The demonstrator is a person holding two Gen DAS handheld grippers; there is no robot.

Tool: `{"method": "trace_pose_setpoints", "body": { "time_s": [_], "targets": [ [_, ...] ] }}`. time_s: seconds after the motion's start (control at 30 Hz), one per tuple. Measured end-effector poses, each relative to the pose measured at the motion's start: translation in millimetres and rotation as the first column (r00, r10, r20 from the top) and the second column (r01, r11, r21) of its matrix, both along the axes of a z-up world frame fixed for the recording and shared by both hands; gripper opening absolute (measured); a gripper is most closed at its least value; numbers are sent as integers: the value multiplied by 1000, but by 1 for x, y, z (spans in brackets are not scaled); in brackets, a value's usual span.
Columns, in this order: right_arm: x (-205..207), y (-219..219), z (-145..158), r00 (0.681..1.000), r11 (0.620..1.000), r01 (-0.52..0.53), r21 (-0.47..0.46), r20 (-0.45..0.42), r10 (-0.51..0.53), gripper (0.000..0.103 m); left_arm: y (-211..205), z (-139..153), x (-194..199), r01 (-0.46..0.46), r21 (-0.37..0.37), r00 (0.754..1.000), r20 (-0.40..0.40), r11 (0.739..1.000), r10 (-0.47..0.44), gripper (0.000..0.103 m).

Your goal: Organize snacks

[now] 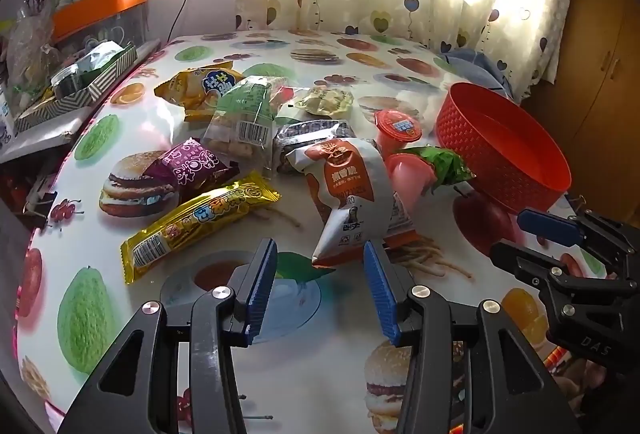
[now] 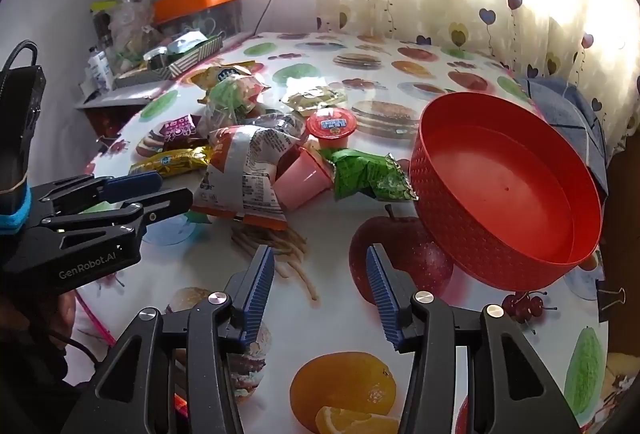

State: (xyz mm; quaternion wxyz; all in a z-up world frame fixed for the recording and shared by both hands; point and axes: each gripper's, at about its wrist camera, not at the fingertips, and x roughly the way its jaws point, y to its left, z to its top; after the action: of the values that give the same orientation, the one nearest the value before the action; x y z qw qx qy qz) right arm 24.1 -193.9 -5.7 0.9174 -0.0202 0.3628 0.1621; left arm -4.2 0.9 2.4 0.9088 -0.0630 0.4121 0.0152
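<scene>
The left gripper [image 1: 320, 270] hovers at lower centre of its view, jaws apart and holding nothing, its right pad just beside the bottom corner of a white-orange packet [image 1: 352, 194]. Behind that packet the other snacks [image 1: 224, 138] lie heaped mid-frame on the table [image 1: 312, 374]. The right gripper [image 2: 320, 274] also stands apart and empty at lower centre. The red basket [image 2: 508, 194] sits at right, a green packet [image 2: 368, 178] touching its wall.
</scene>
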Motion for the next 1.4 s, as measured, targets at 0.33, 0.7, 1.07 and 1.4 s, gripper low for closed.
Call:
{"method": "trace_pose_setpoints", "body": {
  "time_s": [0.33, 0.7, 1.07, 1.4],
  "targets": [
    [5, 0, -1, 1000, 1000, 0, 2, 0, 0, 47, 4, 2, 2, -2, 11, 1000, 6, 1000, 2, 47],
    [4, 3, 1, 1000, 1000, -7, 7, 13, 7, 49, 1, 2, -2, 7, 16, 1000, 25, 1000, -8, 47],
    [1, 2, 0, 1000, 999, -20, 35, 9, 20, 49, 0, 2, -3, -5, 24, 1000, 14, 1000, 5, 47],
    [2, 2, 0, 1000, 999, -21, 36, 8, 21, 49, -1, 5, -3, -4, 41, 1000, 27, 999, 3, 47]
  ]
}}
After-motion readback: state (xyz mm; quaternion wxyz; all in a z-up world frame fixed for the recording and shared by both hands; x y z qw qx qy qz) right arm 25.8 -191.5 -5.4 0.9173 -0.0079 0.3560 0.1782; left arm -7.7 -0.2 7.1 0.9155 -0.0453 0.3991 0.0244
